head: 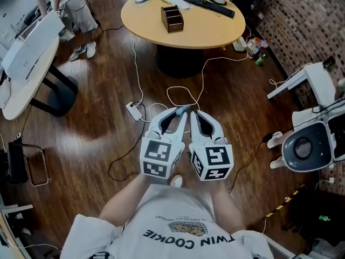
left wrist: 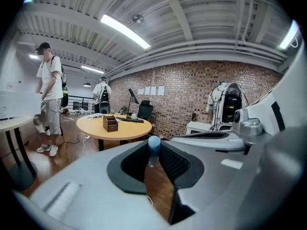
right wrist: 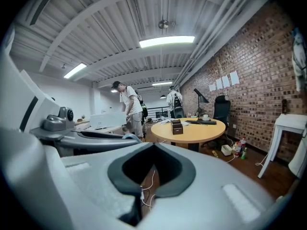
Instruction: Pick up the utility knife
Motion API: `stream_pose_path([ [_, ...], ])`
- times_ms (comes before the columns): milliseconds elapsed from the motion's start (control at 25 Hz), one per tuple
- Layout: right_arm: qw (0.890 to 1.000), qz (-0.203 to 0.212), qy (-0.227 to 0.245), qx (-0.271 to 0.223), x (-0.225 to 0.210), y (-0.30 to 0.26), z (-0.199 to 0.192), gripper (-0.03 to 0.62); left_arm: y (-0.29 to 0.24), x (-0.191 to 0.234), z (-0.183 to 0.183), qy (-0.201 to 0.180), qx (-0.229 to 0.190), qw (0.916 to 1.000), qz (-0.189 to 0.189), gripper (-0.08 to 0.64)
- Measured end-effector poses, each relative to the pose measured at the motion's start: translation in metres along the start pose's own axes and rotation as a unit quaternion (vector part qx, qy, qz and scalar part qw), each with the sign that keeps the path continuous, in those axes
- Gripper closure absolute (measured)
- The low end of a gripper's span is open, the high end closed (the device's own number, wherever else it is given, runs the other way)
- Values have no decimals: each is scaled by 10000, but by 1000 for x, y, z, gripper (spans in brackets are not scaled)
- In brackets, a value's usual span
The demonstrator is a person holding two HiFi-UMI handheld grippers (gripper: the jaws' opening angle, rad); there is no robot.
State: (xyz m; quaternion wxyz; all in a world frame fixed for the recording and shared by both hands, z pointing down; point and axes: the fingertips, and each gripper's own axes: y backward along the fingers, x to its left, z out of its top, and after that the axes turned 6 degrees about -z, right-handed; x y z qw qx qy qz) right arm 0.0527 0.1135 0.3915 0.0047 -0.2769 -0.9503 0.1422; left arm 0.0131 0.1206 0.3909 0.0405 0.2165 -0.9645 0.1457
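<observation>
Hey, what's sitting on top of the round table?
A brown compartment box, a black keyboard and a few white items near the far edge. The box's walls hide whatever lies inside; no utility knife can be made out.

The left claw (head: pixel 181 110) and right claw (head: pixel 193 113) are side by side, near, above the floor (head: pixel 97 117). Cables (head: pixel 183 93) lie just beyond them. On the far table (head: pixel 183 34) sits a box (head: pixel 172 18), with a keyboard (head: pixel 208 5) to its right. A person (head: pixel 70 4) stands far left.
</observation>
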Motion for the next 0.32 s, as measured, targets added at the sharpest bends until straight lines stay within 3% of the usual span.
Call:
stream_pose_path([
  [320,10000,22,29,-13,-8,19,-5,594,4,-24,-8,-24,82,10000,7,491],
])
